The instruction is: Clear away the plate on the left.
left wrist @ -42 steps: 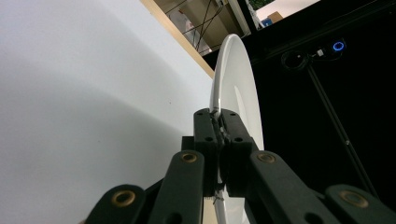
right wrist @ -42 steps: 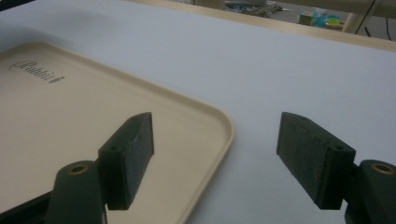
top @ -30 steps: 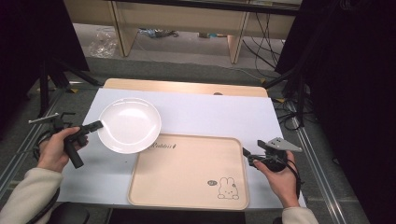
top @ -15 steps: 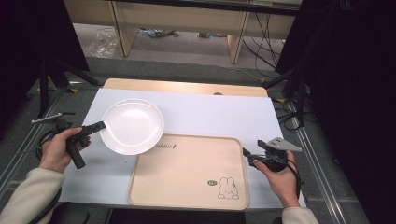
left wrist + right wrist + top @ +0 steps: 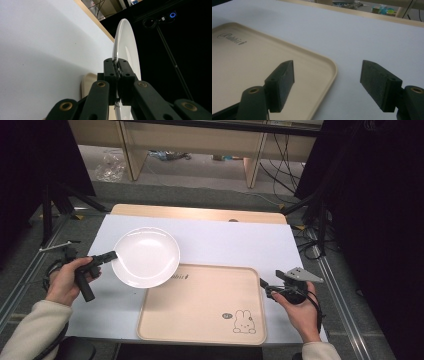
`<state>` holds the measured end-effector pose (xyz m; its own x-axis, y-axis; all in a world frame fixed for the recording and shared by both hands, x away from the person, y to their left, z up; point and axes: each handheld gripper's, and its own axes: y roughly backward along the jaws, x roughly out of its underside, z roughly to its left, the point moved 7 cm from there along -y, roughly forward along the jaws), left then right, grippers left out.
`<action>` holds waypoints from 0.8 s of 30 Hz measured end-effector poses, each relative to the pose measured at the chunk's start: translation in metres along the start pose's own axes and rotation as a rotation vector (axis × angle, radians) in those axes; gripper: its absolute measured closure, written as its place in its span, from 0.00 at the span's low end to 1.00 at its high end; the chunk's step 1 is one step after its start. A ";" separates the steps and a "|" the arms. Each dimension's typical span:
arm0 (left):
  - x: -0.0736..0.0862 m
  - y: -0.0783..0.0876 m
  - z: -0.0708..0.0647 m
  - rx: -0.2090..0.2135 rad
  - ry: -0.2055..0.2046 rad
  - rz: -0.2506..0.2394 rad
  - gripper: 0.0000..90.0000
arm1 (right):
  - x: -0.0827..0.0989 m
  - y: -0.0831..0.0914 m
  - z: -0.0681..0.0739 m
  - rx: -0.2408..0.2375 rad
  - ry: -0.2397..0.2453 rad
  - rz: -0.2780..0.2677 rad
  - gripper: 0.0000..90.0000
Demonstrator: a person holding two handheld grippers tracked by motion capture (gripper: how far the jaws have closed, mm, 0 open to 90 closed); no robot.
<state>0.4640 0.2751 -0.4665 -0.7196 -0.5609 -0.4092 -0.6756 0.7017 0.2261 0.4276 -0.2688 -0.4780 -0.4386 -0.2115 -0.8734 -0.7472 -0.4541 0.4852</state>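
A white plate [image 5: 146,257] hangs above the table's left half, its right edge over the corner of a beige tray [image 5: 202,304]. My left gripper [image 5: 111,255] is shut on the plate's left rim. In the left gripper view the plate [image 5: 125,47] stands edge-on, its rim pinched between the two black pads [image 5: 110,70]. My right gripper [image 5: 265,285] rests at the tray's right edge, held by a hand. In the right gripper view its jaws stand wide apart with nothing between them, above the corner of the tray [image 5: 287,62].
A white sheet [image 5: 225,245] covers the wooden table [image 5: 200,213]. The tray carries a rabbit drawing [image 5: 242,322] near its front right corner. Cables and shelving lie on the floor beyond the table. Black stands flank both sides.
The left gripper has carried the plate a little to the right, so that its edge now overlaps the tray's corner. The right gripper has kept still.
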 end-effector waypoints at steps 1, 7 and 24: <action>0.001 0.000 0.000 0.004 0.000 0.006 0.96 | 0.000 0.000 0.000 0.000 0.000 0.000 0.31; 0.002 -0.002 -0.002 0.012 0.004 0.010 0.96 | 0.001 0.003 -0.001 0.011 0.008 0.027 0.31; 0.008 -0.008 -0.005 0.014 0.018 0.029 0.96 | 0.001 0.002 -0.002 0.013 0.011 0.022 0.31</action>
<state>0.4626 0.2630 -0.4675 -0.7419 -0.5475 -0.3870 -0.6519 0.7239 0.2258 0.4265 -0.2716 -0.4777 -0.4495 -0.2312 -0.8629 -0.7441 -0.4376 0.5048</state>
